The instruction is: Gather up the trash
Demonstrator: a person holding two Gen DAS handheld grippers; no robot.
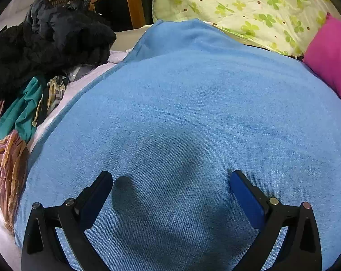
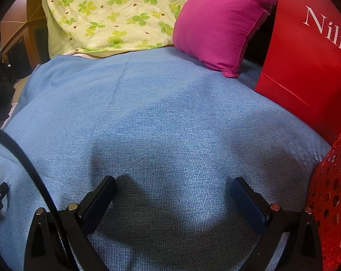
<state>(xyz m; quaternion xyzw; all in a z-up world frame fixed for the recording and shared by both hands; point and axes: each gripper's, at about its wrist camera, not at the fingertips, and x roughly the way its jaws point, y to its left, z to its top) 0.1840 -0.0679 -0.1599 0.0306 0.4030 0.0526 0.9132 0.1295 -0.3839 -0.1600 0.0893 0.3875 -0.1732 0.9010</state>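
My left gripper [image 1: 170,178] hangs open over a blue cloth [image 1: 181,113] spread on a bed, nothing between its blue-padded fingers. In the right wrist view my right gripper [image 2: 173,184] is open too, over the same blue cloth [image 2: 159,113], with an empty gap. A red perforated plastic basket [image 2: 332,203] stands at the right edge, close beside the right finger. No piece of trash shows on the cloth in either view.
A red paper bag [image 2: 305,67] with white lettering stands at the right behind the basket. A magenta pillow [image 2: 220,22] and a clover-print quilt [image 1: 249,6] lie at the back. A pile of dark and coloured clothes [image 1: 42,52] sits at the left. A black cable [image 2: 24,158] crosses the lower left.
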